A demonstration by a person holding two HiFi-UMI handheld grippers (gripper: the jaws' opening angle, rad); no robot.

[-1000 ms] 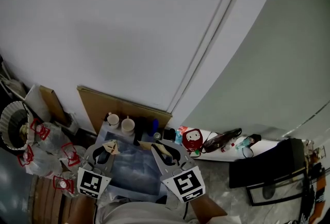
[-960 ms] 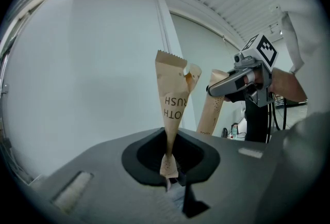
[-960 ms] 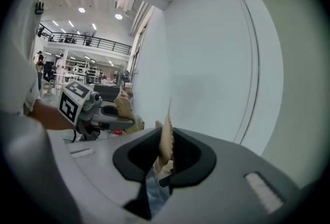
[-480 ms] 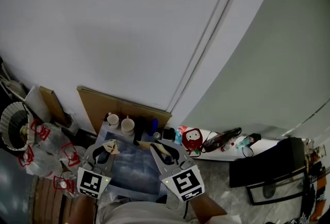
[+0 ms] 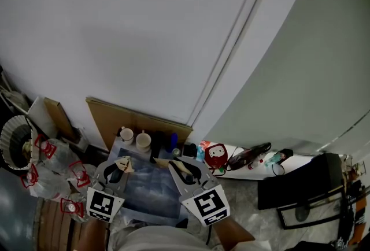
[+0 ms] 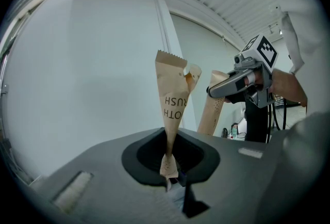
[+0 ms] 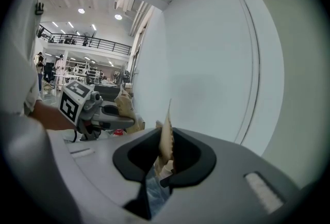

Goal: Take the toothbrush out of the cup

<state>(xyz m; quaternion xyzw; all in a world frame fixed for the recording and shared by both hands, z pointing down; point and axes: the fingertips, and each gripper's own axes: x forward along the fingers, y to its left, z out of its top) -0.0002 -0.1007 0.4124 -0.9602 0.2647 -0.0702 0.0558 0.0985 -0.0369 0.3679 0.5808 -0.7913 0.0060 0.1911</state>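
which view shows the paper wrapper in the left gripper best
Left gripper view: the paper wrapper stands large and centred, print showing. Head view shows a tiny tan scrap; right gripper view, a small piece at left.

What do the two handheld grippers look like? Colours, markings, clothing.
The left gripper and right gripper are grey wedge-shaped shells with a dark recess round the jaws. Each carries a white cube with black square markers at its rear. The person's top is white.
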